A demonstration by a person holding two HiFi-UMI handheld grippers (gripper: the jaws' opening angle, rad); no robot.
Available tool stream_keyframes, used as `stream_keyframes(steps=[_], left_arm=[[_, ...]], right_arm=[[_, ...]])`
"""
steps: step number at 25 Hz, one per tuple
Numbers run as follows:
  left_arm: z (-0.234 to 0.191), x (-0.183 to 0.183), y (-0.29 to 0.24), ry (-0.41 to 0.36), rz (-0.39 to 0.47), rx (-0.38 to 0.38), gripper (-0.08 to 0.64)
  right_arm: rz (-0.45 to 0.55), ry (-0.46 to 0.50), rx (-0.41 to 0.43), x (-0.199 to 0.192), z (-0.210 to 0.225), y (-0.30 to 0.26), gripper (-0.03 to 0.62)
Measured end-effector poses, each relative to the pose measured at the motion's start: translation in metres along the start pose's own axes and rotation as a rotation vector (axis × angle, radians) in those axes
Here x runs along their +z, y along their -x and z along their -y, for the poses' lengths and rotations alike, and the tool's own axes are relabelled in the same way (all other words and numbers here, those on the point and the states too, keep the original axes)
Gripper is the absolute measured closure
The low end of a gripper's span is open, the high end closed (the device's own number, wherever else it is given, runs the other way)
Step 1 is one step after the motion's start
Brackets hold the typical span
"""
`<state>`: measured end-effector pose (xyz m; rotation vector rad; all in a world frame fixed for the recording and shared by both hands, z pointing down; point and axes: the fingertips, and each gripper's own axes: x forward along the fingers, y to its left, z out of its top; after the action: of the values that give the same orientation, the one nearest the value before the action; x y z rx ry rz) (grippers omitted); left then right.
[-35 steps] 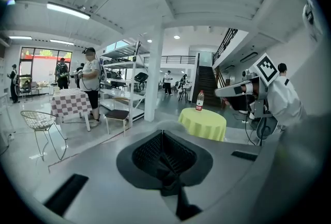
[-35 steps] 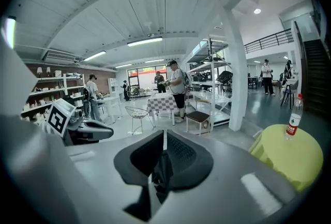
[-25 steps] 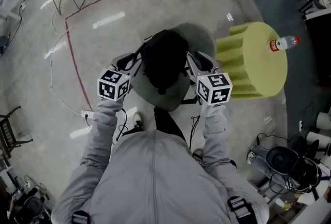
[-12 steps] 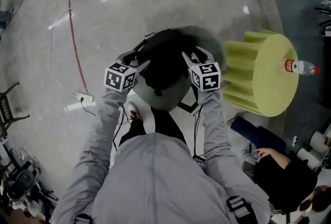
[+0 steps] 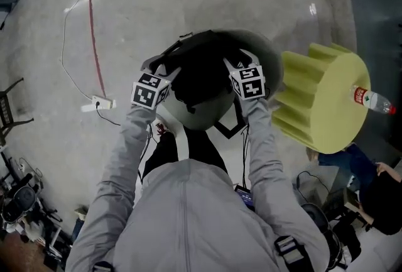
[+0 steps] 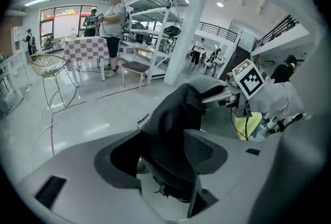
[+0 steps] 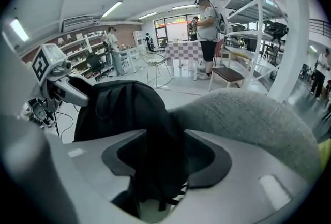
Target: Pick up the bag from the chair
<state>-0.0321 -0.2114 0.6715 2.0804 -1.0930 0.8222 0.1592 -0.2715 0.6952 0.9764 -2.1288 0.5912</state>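
Note:
A black bag (image 5: 200, 73) rests on a round grey upholstered chair (image 5: 267, 54) in front of me. My left gripper (image 5: 168, 71) presses into the bag's left side and my right gripper (image 5: 231, 67) into its right side. In the left gripper view the dark fabric of the bag (image 6: 178, 119) fills the gap between the jaws, and the right gripper (image 6: 223, 96) shows beyond it. In the right gripper view the bag (image 7: 129, 114) again sits between the jaws, with the chair (image 7: 253, 114) behind it and the left gripper (image 7: 70, 88) at the far side.
A yellow-green ribbed stool (image 5: 323, 98) with a water bottle (image 5: 372, 100) on it stands close on the right. A red floor line (image 5: 93, 19), a white cable and a power strip (image 5: 100, 103) lie to the left. A person (image 5: 380, 192) sits at lower right. A wire chair (image 6: 49, 68) stands farther off.
Both grippers have drawn inward, and their marker cubes are closer together against the bag's sides. The head view has shifted, so the stool and floor sit lower right.

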Motion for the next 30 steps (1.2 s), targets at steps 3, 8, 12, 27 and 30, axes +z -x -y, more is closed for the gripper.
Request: stream_keyframes(steps=[3, 8, 12, 27, 30], left_arm=[[-0.002, -0.005, 0.0, -0.017, -0.017, 0.008, 0.337], [0.003, -0.009, 0.0, -0.014, -0.028, -0.013, 0.412], [0.007, -0.012, 0.0, 0.006, -0.014, -0.041, 0.489], [0.033, -0.009, 0.079, 0.009, 0.108, -0.264, 0.534], [0.043, -0.002, 0.108, -0.031, 0.165, -0.296, 0.537]], right_arm=[[0.011, -0.043, 0.04, 0.0, -0.001, -0.014, 0.359], [0.051, -0.112, 0.102, 0.002, -0.003, -0.019, 0.381], [0.064, -0.058, 0.112, 0.0, -0.012, -0.017, 0.459], [0.204, -0.064, 0.011, 0.003, -0.083, 0.082, 0.545], [0.239, -0.113, -0.028, 0.002, -0.1, 0.105, 0.545]])
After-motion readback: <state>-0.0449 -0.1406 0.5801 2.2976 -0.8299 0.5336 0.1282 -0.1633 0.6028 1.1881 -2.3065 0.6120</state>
